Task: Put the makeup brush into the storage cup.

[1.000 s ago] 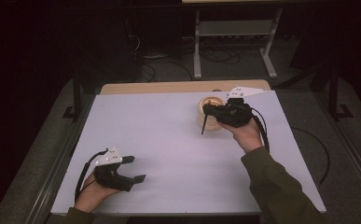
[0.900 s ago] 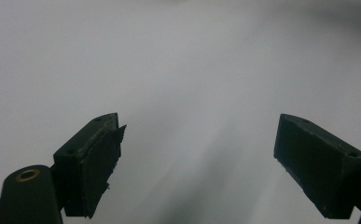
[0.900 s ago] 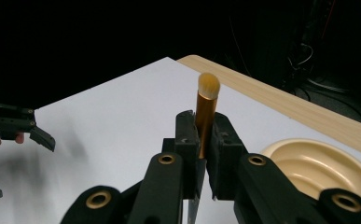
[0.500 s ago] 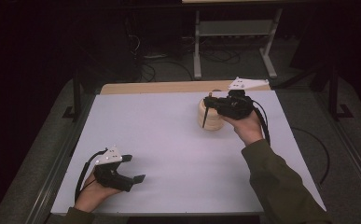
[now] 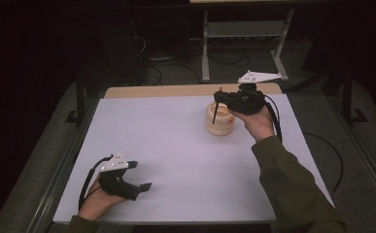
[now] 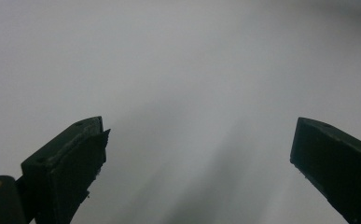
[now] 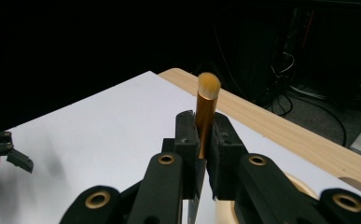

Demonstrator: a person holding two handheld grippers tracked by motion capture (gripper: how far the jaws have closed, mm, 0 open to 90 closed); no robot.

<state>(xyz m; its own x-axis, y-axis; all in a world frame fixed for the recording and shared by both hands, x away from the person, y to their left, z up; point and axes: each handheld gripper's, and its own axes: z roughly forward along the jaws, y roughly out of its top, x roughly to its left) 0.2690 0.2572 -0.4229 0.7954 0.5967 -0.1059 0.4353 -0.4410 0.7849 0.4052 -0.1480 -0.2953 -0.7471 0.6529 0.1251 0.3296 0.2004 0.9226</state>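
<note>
Now, over at the left, the left gripper (image 5: 139, 175) sits low on the white table (image 5: 166, 145), near its front-left corner and well apart from the cup (image 5: 219, 119). A hand (image 5: 97, 204) cradles it from below, the grey plate (image 5: 111, 163) on top, the cable (image 5: 86, 182) looping off its left side. Its jaws have just been opening and they stand wide, nothing between them. In the left gripper view the two black jaws frame bare white tabletop, a soft shadow running between them.

Across to the middle: the cup, a pale round wooden one, stands upright on the table toward the far edge, close to the strip of bare wood (image 5: 185, 90) beyond the white sheet.

And to the right, the right gripper (image 5: 218, 99) hangs just above the cup's rim, held level by the hand (image 5: 258, 124) beside the cup. Its jaws are clamped tight on a brush (image 5: 216, 108), a thin dark stick that hangs down across the cup. The right gripper view shows it plainly: a golden ferrule (image 7: 204, 126) pinched between the pads (image 7: 186, 135), a tan bristle tip (image 7: 209, 87) poking up past them. Far off at that view's left edge, the left gripper's jaw tips peek in.
</note>
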